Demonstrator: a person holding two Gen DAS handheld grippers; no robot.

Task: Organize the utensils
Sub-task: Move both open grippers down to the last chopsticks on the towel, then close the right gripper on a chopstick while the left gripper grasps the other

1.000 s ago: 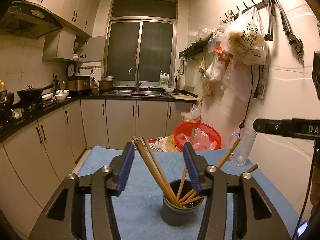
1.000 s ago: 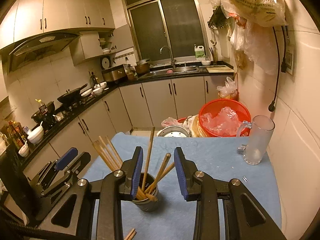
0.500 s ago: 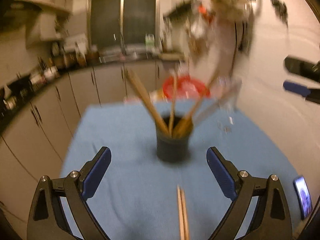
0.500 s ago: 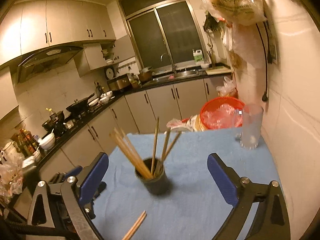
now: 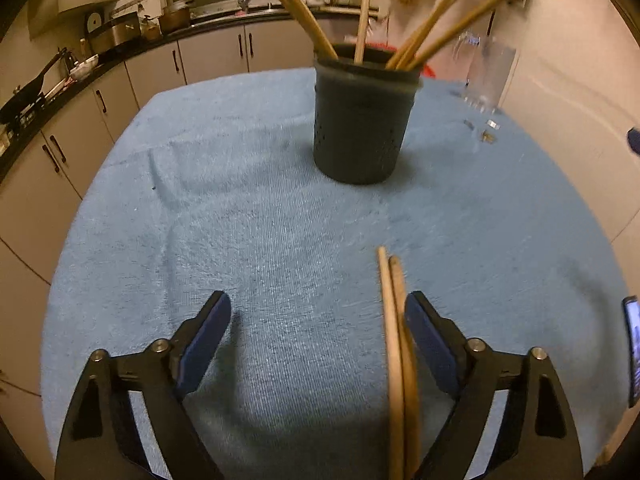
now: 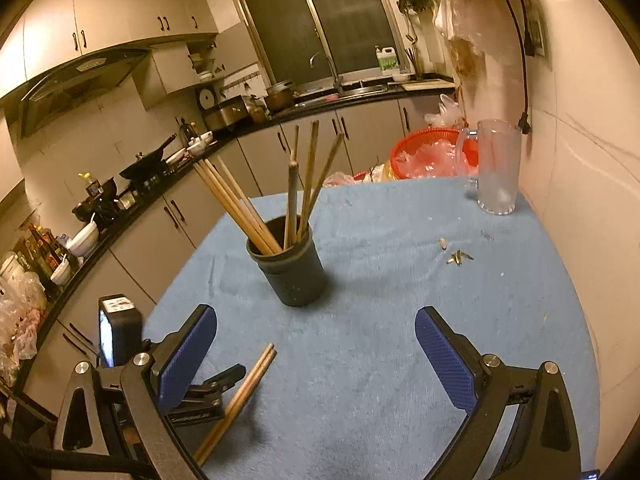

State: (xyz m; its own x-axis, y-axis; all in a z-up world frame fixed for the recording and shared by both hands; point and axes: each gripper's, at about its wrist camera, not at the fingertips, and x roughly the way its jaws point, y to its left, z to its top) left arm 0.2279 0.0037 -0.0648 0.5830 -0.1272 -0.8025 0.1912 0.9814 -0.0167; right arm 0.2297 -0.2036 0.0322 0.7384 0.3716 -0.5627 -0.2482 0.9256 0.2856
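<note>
A dark perforated utensil cup [image 5: 362,120] stands on the blue towel [image 5: 260,220] and holds several wooden chopsticks [image 5: 440,8]. It also shows in the right wrist view [image 6: 290,268]. A loose pair of chopsticks [image 5: 396,340] lies flat on the towel, near me. My left gripper [image 5: 318,320] is open and low over the towel, with the pair just inside its right finger [image 5: 428,344]. The pair shows in the right wrist view [image 6: 244,392] beside the left gripper [image 6: 208,392]. My right gripper [image 6: 316,344] is open and empty, above the towel.
A glass mug [image 6: 496,168] stands at the far right by the wall, with small bits of debris [image 6: 458,258] on the towel near it. A red basket [image 6: 432,152] sits beyond the table's far edge. Kitchen cabinets and counter run along the left.
Both grippers opened wide and drew back from the cup. The left gripper dropped low over the towel, and the loose chopstick pair now lies between its fingers.
</note>
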